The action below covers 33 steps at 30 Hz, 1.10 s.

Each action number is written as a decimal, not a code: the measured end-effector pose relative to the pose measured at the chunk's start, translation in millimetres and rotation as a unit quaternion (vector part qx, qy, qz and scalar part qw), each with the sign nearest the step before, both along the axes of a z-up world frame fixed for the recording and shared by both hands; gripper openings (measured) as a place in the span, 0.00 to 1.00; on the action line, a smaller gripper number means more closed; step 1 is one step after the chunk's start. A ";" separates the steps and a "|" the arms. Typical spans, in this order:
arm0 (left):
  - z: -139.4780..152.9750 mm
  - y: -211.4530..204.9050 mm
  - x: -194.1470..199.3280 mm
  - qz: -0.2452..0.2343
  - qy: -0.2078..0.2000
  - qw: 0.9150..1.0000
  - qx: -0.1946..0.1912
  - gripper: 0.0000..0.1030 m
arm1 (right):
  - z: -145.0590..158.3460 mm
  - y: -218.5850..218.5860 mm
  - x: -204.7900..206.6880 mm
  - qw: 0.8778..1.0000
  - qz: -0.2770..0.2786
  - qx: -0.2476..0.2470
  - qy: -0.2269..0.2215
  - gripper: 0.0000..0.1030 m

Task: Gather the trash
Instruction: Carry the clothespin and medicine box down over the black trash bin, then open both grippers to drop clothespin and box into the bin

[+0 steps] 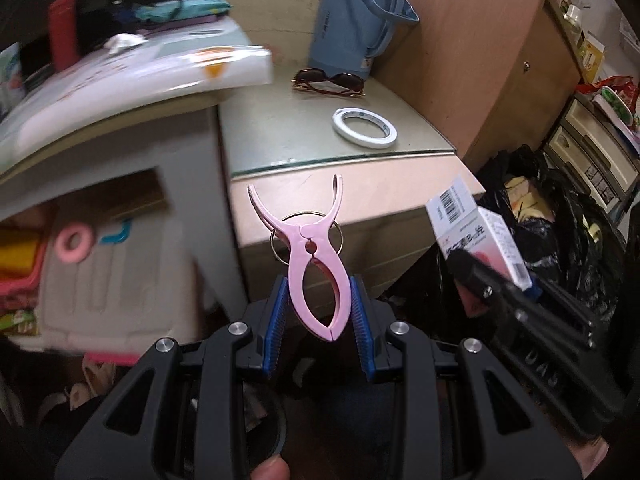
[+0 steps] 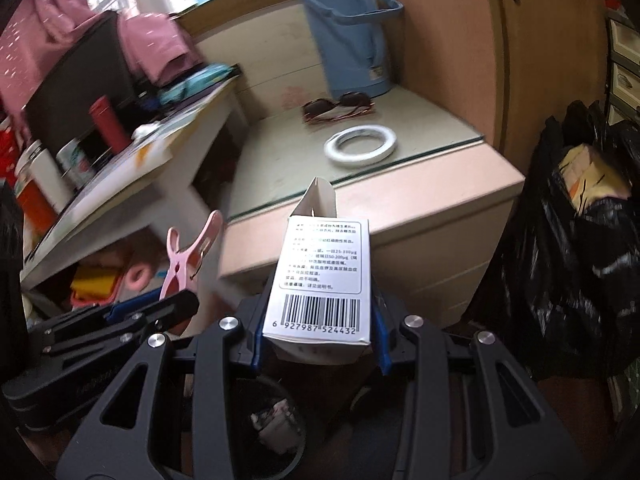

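In front of the low desk (image 1: 360,200), the left tool (image 1: 320,304) is closed on a pink clothes peg (image 1: 316,264), its blue pads pressing the peg's two long legs from either side; the peg stands upright with its forked handles uppermost and a thin metal ring through its middle. The right tool (image 2: 318,312) is clamped on a small white medicine box (image 2: 322,276), pads against its two sides, barcode face up and the far end flap standing open. Both held things hang in the air off the desk's front edge, the peg to the left of the box, and each tool shows in the other's view. Directly below the right tool sits a round dark waste bin (image 2: 276,424) with crumpled scraps inside; its contents are too blurred to name. To the right, on the floor, a black plastic bag (image 2: 580,264) is open and stuffed, with yellowish packaging showing at its mouth. On the desk's glass top lie a white roll of tape (image 1: 364,127) and, behind it, a pair of sunglasses (image 1: 330,84), with a blue thermos jug (image 1: 356,16) standing behind them near the wall.
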State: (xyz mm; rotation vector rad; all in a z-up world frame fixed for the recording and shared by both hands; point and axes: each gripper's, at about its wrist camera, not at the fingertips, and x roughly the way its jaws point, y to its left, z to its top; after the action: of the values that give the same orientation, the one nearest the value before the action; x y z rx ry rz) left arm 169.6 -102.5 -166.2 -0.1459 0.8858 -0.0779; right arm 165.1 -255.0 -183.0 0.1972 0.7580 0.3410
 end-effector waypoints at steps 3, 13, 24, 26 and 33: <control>1.4 13.5 -28.9 0.010 -0.002 1.000 0.002 0.30 | -1.2 19.4 -29.0 1.000 0.017 -0.003 0.001 0.39; -29.5 76.5 -113.3 0.052 0.021 0.998 0.004 0.30 | -22.7 88.2 -96.9 0.997 0.080 -0.016 0.017 0.39; -89.3 139.0 -161.4 0.098 0.068 0.993 0.002 0.30 | -78.5 152.5 -134.1 0.987 0.144 -0.039 0.067 0.39; -100.3 146.0 -164.7 0.103 0.078 0.992 0.001 0.30 | -88.6 161.4 -136.8 0.984 0.154 -0.047 0.076 0.39; -139.7 163.2 -163.4 0.114 0.115 0.987 -0.005 0.29 | -122.4 180.2 -136.8 0.977 0.172 -0.065 0.108 0.39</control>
State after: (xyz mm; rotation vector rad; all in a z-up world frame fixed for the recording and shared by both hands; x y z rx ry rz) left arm 6.2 60.8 -305.9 -0.2689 1.0931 0.1512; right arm 28.3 -74.7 -305.3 -0.0238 1.0301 0.6017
